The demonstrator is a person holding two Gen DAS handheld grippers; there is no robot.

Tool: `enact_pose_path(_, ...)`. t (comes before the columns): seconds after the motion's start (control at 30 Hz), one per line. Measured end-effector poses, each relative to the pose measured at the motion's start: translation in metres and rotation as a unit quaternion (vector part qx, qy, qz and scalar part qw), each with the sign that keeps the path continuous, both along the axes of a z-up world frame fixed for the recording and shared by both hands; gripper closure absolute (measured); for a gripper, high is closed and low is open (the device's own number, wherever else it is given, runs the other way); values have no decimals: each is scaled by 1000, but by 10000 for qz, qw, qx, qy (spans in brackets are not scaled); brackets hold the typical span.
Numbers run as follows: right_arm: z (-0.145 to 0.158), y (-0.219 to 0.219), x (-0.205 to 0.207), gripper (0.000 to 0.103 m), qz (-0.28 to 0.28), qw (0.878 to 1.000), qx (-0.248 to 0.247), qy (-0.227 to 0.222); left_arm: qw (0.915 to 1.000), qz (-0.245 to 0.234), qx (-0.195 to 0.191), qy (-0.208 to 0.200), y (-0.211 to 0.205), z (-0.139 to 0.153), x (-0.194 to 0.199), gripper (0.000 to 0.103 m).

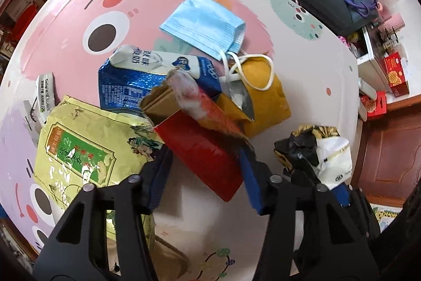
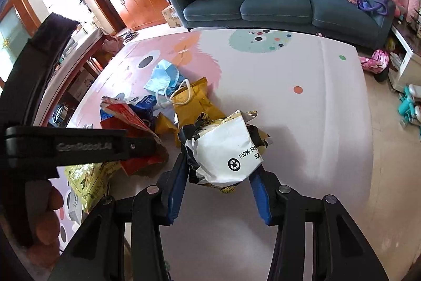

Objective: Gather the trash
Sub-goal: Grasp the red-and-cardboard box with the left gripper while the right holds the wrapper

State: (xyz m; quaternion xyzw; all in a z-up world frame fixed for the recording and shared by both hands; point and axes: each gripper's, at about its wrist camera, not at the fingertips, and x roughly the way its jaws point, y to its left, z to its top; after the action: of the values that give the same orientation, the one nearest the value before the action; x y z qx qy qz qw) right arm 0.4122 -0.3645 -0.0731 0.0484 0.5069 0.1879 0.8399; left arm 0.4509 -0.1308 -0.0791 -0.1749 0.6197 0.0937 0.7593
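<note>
R gripper [image 2: 219, 175] clamps crumpled white bag [image 2: 223, 149]; L gripper [image 1: 204, 162] clamps red carton [image 1: 200, 149].

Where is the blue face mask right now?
The blue face mask lies on the play mat at the pile's far end, its ear loops draped over the yellow bag; left of centre in the right wrist view.

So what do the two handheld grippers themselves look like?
Both are matte black plastic linkages with round silver pivot pins, ending in blue-padded jaws. That shows on the left gripper and the right gripper. In the right wrist view, the left gripper's side bears embossed GenRobot.AI lettering. No cables or sleeves are visible.
</note>
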Motion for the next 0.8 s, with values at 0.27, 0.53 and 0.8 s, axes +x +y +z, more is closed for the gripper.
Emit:
enact_pose_path(0.27, 2, -2, -11, 59, -22, 10000, 31, -9, 9996, -207, -23, -166, -2, 10, -7, 90)
enact_pose_path(0.53, 22, -3, -41, 59, -144, 9997, 189, -58, 9972, -625, -22, -407, 3, 47, -44, 90)
enact_pose_path(0.8, 52, 5, -93, 59, -195, 9993, 305, -95, 9913, -1197, 97, -534, 12, 84, -113, 90)
